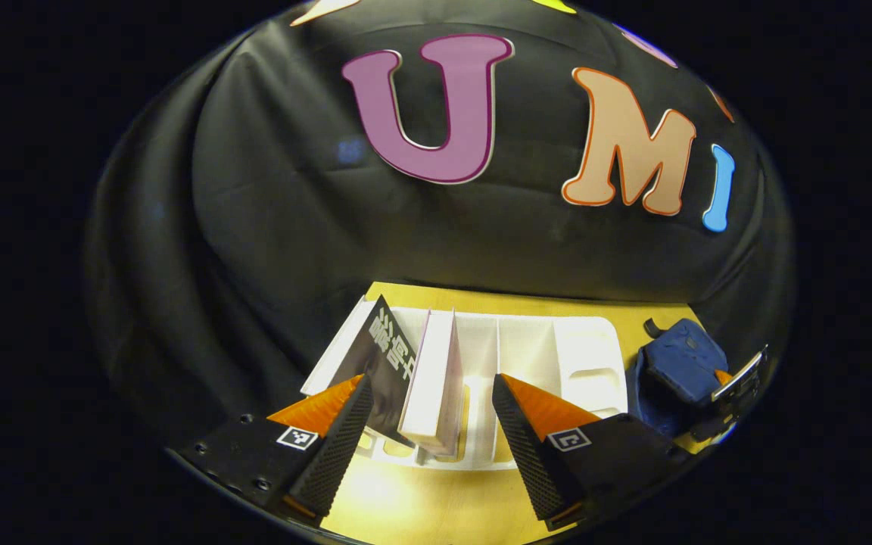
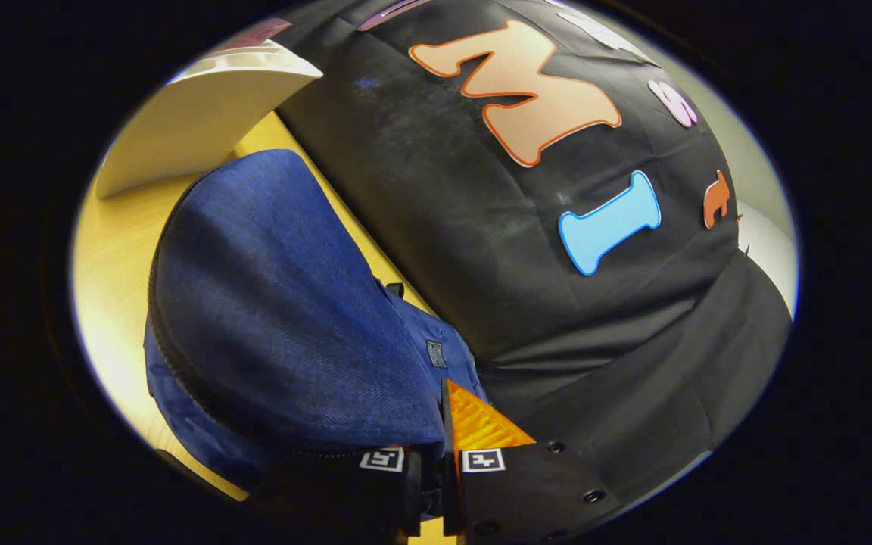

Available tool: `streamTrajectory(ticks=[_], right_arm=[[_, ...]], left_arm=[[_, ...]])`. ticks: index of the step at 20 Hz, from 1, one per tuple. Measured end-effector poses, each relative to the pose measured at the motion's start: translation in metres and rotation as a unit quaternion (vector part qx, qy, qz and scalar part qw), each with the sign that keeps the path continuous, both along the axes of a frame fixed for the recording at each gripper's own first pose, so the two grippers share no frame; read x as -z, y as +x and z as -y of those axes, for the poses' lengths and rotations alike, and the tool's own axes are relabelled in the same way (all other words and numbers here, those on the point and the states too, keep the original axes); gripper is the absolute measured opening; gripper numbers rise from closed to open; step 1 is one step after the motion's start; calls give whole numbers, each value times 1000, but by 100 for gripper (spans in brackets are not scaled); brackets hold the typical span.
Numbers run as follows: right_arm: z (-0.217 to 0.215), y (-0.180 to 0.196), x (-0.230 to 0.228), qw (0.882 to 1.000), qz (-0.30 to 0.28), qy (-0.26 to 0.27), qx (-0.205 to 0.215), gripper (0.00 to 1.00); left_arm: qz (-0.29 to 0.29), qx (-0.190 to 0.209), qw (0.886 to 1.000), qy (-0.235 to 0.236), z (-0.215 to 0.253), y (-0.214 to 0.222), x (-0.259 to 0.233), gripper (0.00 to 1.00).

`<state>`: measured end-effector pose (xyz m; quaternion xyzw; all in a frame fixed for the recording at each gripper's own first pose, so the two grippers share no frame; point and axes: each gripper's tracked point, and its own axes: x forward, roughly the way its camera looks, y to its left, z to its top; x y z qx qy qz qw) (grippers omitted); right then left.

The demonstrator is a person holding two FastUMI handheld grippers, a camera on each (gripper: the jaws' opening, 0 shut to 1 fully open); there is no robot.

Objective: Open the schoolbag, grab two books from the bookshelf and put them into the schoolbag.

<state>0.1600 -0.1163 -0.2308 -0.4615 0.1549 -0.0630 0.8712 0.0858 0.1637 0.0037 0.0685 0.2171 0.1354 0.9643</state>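
Note:
A white bookshelf (image 1: 542, 356) with upright dividers stands on the yellow table. It holds a dark book (image 1: 383, 363) leaning at its left and a pale book (image 1: 436, 378) standing beside it. My left gripper (image 1: 432, 382) is open, one finger on each side of the pale book's near edge, neither pressing on it. The blue denim schoolbag (image 1: 682, 363) lies to the right of the shelf. In the right gripper view the schoolbag's flap (image 2: 277, 303) is raised, and my right gripper (image 2: 434, 446) is shut on the flap's edge. One of its fingers is hidden under the fabric.
The yellow table (image 1: 421, 492) ends at the black cloth wall just behind the shelf and the bag. In the right gripper view the shelf's white end (image 2: 201, 113) rises at the upper left, past the bag. The right gripper's body (image 1: 739, 378) shows beside the bag.

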Motion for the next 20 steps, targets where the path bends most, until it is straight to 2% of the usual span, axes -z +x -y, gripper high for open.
streamTrajectory(ticks=[6,9,12,15,20], right_arm=[[4,-3,-9,1000,2,-1,7,11],[4,-3,-12,1000,0,-4,9,11],[5,-3,-17,1000,3,-3,11,11],[7,-3,-19,1000,5,-3,14,11],[6,-5,-20,1000,3,-9,13,11]], left_arm=[[-112,3,993,-25,-15,30,31,93],[-169,-3,984,-53,-17,34,47,93],[-220,-9,972,-84,-17,36,67,88],[-261,-12,960,-102,-16,40,87,87],[-294,-8,950,-106,-11,50,101,69]])
